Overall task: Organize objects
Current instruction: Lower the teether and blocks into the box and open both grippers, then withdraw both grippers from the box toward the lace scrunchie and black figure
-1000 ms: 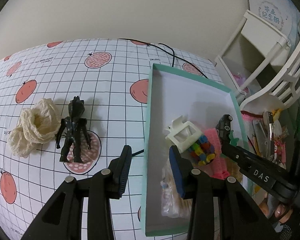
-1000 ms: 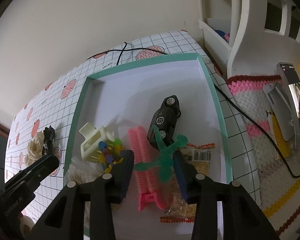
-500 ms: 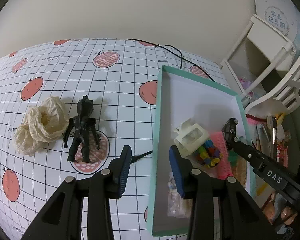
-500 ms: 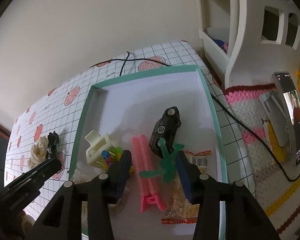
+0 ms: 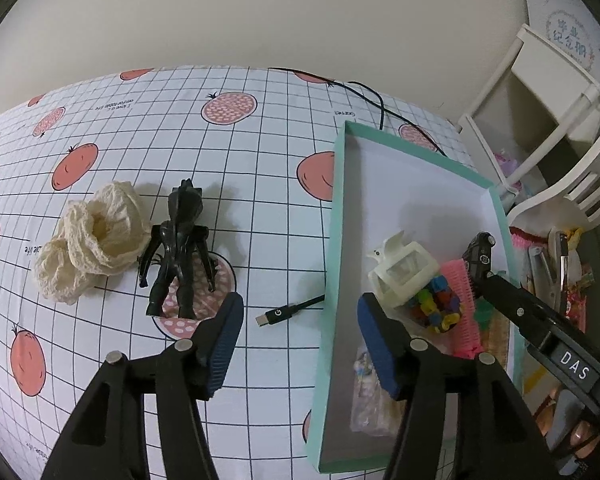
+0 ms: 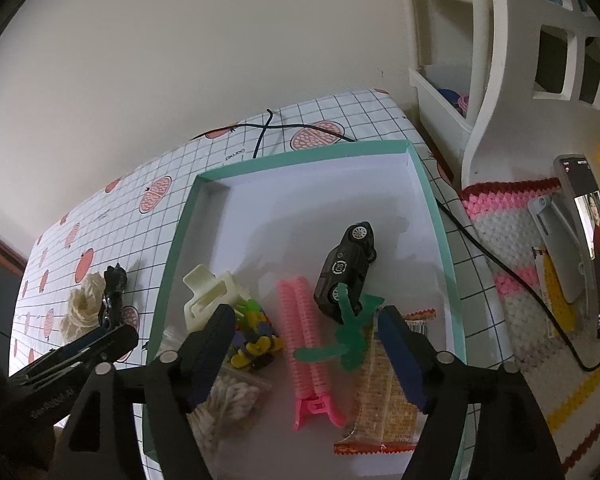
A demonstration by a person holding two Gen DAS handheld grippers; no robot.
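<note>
A teal-rimmed white box (image 6: 180,240) (image 5: 334,216) sits on the grid-and-fruit tablecloth. In it lie a black toy car (image 6: 346,268), a green figure (image 6: 352,332), a pink hair clip (image 6: 308,352), a cream claw clip (image 6: 212,296), coloured beads (image 6: 252,340), a snack packet (image 6: 384,400) and a bag of cotton swabs (image 6: 228,400). My right gripper (image 6: 306,312) hangs open above them, holding nothing. Left of the box stand a black figure (image 5: 178,256) and a cream scrunchie (image 5: 92,240). My left gripper (image 5: 300,304) is open over the cloth near them, beside the box's left wall.
A black cable with a USB plug (image 5: 276,316) lies on the cloth beside the box. To the right are a white shelf unit (image 6: 500,80), a crocheted mat (image 6: 512,248) and a phone (image 6: 588,248) on a stand. A bare wall is behind.
My right gripper has opened wider and drawn back from the green figure, which lies in the box. My left gripper has pulled back, bringing the USB plug into view.
</note>
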